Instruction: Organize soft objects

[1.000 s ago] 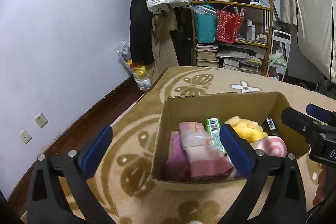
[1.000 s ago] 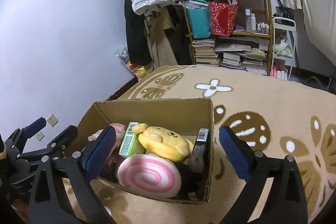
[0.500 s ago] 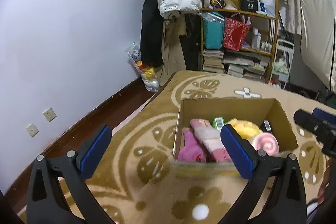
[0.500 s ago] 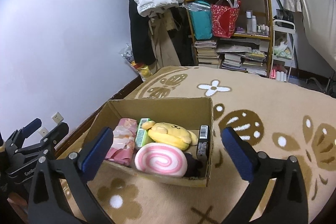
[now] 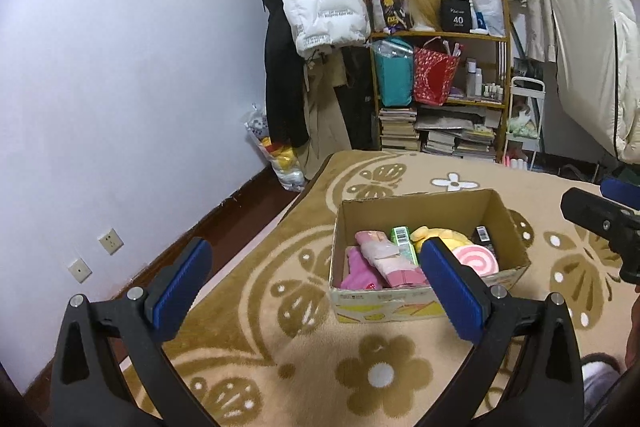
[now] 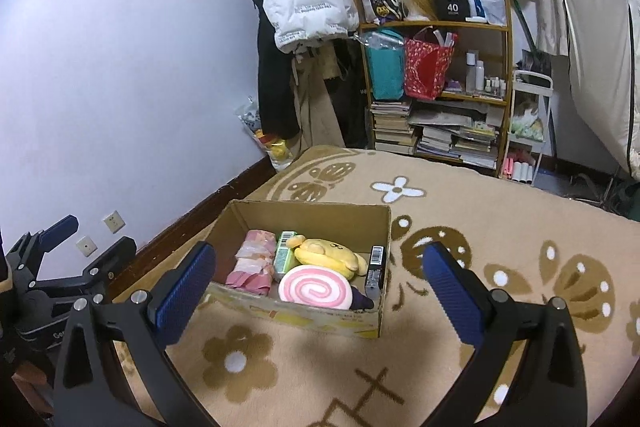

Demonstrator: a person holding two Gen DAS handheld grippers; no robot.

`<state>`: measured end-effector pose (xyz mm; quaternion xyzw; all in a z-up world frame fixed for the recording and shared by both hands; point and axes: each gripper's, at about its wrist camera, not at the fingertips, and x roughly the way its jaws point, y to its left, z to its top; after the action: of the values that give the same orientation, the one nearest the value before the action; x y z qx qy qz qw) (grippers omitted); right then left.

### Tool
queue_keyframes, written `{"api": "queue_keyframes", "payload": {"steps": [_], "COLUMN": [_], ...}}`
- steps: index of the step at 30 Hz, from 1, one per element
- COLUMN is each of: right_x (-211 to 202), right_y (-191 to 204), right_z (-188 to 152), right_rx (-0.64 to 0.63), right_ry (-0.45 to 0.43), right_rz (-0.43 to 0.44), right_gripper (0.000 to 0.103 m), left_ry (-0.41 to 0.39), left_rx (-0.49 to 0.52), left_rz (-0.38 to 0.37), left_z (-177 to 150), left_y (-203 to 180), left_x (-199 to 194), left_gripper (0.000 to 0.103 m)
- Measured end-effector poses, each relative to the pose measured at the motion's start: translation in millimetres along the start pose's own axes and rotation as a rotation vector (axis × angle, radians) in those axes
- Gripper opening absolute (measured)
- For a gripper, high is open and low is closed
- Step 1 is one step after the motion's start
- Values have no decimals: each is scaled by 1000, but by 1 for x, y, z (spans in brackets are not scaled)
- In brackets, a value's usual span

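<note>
Both tongs (image 5: 316, 279) (image 6: 320, 281) wide, empty; cardboard box (image 6: 308, 319) full, bare carpet (image 6: 500, 211) around, probably clear rightward.

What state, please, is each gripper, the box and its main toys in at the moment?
Left gripper: open, empty.
Right gripper: open, empty.
Brown cardboard box: open-topped, filled.
Yellow plush dog: lying in box.
Pink swirl plush roll: lying in box.

Black tool (image 5: 316, 283), ribbed blue pads (image 5: 450, 289)
</note>
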<state>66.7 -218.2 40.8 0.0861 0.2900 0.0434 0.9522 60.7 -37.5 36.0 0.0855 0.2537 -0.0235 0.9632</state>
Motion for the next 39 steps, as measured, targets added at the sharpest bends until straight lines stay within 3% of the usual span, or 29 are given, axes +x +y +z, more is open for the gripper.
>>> {"api": "queue_keyframes", "payload": {"steps": [13,21,39], "right_x": [-56,-71,-61], "right_y": [6,7,10], "right_z": [-6,-20,-70], "right_rx": [-22,-18,-34], "right_ry": [-47,-53,-21], "right_rz": [14,33,15], "right_gripper": [103,103,103], "left_ry": [-63,-73,-46], "left_rx": [-33,-36,-7], "left_rz": [-1,9,13], "left_z": [7,-11,-59], "left_y": [3,1,-6], "left_x": [-57,-80,-74], "left_gripper": [103,103,103]}}
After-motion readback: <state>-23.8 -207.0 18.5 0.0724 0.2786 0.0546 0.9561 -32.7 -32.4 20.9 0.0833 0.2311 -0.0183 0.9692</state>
